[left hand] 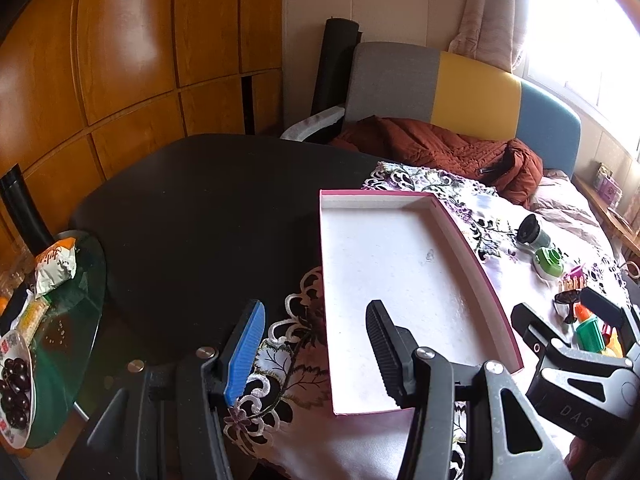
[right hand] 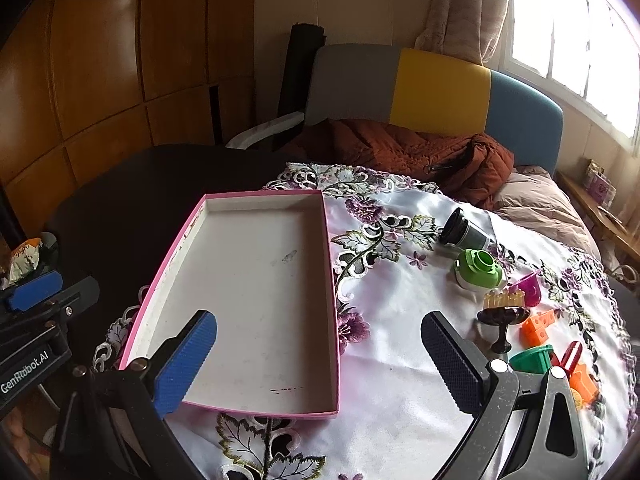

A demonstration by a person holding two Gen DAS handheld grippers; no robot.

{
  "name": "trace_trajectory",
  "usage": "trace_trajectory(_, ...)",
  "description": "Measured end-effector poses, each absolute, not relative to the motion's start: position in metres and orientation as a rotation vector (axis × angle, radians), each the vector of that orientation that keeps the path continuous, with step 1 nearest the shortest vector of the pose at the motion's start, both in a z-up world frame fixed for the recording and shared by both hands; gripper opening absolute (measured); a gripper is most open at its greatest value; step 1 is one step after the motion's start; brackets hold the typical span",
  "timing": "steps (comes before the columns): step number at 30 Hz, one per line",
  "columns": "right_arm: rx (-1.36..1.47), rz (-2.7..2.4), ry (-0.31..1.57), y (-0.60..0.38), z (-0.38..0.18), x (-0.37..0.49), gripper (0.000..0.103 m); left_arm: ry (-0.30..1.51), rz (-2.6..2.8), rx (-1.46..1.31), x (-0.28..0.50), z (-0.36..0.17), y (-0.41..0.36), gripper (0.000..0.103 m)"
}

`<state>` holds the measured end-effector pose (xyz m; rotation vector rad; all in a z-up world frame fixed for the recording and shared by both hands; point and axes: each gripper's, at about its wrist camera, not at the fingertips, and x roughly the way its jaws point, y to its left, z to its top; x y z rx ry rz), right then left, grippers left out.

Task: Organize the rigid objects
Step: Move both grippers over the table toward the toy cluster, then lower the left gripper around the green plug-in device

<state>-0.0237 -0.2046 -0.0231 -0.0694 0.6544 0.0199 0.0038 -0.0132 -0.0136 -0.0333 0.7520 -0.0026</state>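
The bench (right hand: 400,380), under a floral cloth, carries an empty pink box (right hand: 256,292); nothing is in it, so the sorting looks barely begun. The toys lie in a cluster on the cloth right of the box: a dark jar (right hand: 464,232), green cap (right hand: 478,270), brown stand (right hand: 502,320), orange block (right hand: 538,326) and more. The left gripper (left hand: 316,344) hangs over the box's near corner, jaws apart, empty. The right gripper (right hand: 320,356) hovers beside the toys, jaws wide, holding nothing.

One pink box (right hand: 256,300), one dark jar (right hand: 466,232), two orange blocks (right hand: 538,326).
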Motion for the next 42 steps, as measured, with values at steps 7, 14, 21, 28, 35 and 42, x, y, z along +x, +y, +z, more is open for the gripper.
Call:
trace_trajectory(7, -0.124, 0.025, 0.651, -0.201, -0.022, -0.025, 0.103, 0.759, -0.023, -0.023, 0.003, -0.013, -0.015, 0.053)
trace_trajectory(14, -0.118, 0.031, 0.677, -0.205, -0.026, -0.022, 0.103, 0.792, -0.071, -0.043, 0.005, -0.017, -0.014, 0.055)
trace_trajectory(21, -0.136, 0.036, 0.682, -0.206, -0.027, -0.022, 0.103, 0.781, -0.139, -0.042, 0.004, -0.015, -0.02, 0.055)
trace_trajectory(28, -0.145, 0.005, 0.692, -0.227, -0.026, -0.019, 0.103, 0.856, -0.192, 0.003, 0.01, -0.029, -0.036, 0.055)
trace_trajectory(35, -0.144, -0.062, 0.71, -0.265, -0.024, -0.014, 0.103, 0.85, -0.262, -0.033, 0.01, -0.028, -0.039, 0.055)
trace_trajectory(42, -0.117, -0.16, 0.727, -0.33, -0.018, -0.011, 0.103, 0.845, -0.322, -0.029, 0.015, -0.023, -0.049, 0.055)
